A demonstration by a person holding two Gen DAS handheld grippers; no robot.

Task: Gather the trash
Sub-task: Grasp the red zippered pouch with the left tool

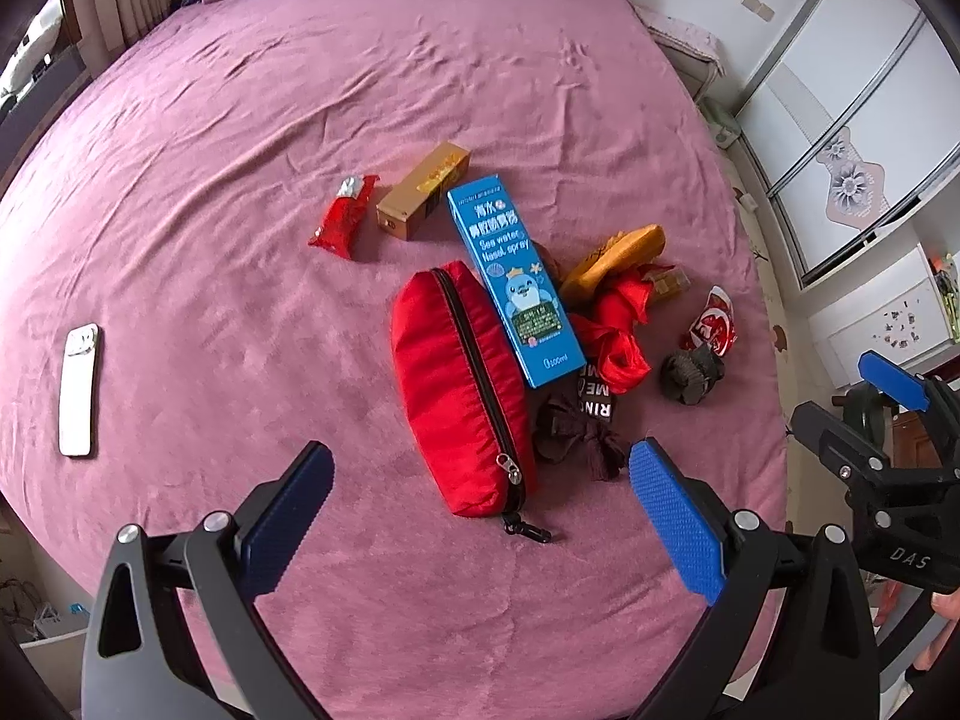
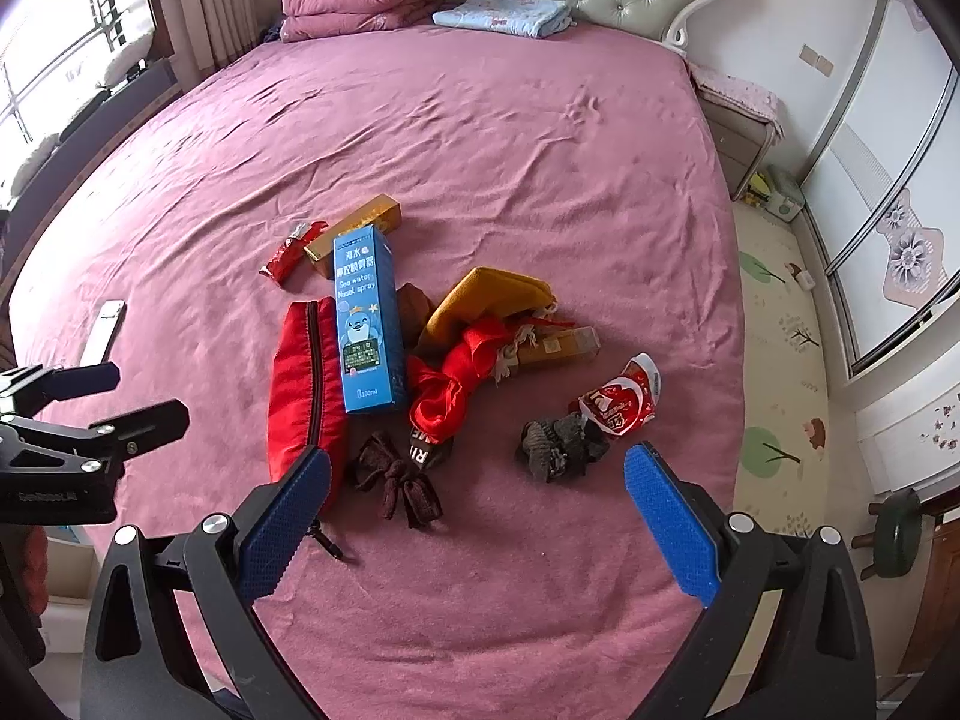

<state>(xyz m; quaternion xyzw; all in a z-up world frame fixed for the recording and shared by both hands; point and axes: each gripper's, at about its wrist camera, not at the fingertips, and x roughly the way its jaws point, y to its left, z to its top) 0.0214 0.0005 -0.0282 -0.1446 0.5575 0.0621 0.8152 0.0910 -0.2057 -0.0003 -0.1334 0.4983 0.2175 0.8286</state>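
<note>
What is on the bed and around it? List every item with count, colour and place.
Blue box: 1, blue, centre, leaning on the pouch.
Zip pouch: 1, red, centre.
Long boxes: 2, gold, one behind the blue box, one right of it.
Wrappers: 2, red, one far left, one far right.
Ribbon: 1, red, centre.
Yellow cloth: 1, centre.
Sock bundles: 2, dark, near edge.
Phone: 1, white, left.
Folded bedding: pink and light blue, headboard end.
Left claw: open.
Right claw: open.
</note>
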